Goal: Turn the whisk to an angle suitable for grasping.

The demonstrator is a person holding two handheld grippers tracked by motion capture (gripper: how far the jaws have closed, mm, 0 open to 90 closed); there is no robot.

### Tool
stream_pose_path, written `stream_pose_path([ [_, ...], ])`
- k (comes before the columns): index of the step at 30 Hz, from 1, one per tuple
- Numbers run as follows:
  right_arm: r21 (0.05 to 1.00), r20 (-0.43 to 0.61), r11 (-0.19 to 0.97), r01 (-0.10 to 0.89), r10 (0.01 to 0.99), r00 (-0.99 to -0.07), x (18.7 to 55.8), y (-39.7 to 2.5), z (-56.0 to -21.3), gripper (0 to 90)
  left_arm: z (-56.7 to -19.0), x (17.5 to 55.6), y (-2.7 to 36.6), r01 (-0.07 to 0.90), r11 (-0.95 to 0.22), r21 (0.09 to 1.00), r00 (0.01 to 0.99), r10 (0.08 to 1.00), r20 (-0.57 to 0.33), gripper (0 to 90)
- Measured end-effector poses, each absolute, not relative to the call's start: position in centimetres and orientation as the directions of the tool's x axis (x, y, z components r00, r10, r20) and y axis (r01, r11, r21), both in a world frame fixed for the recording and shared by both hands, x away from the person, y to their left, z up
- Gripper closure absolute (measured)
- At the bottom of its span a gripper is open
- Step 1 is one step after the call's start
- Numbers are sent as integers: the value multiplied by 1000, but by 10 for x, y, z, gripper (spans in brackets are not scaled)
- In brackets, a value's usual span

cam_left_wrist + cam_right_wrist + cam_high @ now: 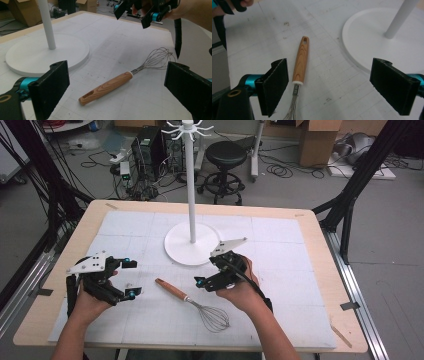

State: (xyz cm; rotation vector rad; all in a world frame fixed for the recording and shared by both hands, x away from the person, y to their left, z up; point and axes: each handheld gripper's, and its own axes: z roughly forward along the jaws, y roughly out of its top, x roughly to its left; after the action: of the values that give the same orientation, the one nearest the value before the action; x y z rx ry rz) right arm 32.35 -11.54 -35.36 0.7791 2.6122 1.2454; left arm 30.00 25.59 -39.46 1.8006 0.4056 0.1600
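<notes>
- Overhead, the whisk (195, 304) lies flat on the white mat (280, 250), between the left gripper (131, 278) and the right gripper (200, 283); both have jaws spread and hold nothing. The white stand (191, 185) rises behind.
- Left gripper view: whisk (125, 77) lies ahead between the parted jaws, untouched, beside the stand's base (30, 57).
- Right gripper view: wooden handle (301, 60) lies just inside the left-hand jaw, jaws wide apart.

High view overhead, claw views low, sharing whisk (195, 302)

Bright, even overhead light; soft shadows, slight blur.
</notes>
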Motion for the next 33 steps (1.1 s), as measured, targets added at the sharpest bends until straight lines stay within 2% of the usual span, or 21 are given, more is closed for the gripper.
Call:
stream_pose_path([
  [5,694,92,589,415,499,-862,330,-93,-359,141,-395,301,256,192,-225,955,929,356,-103,66],
  [25,651,130,616,444,485,-865,342,-72,-366,142,-391,301,261,182,-229,956,925,370,-88,66],
  [33,618,132,654,436,460,-878,342,-51,-372,142,-391,296,259,172,-261,950,927,370,-66,66],
])
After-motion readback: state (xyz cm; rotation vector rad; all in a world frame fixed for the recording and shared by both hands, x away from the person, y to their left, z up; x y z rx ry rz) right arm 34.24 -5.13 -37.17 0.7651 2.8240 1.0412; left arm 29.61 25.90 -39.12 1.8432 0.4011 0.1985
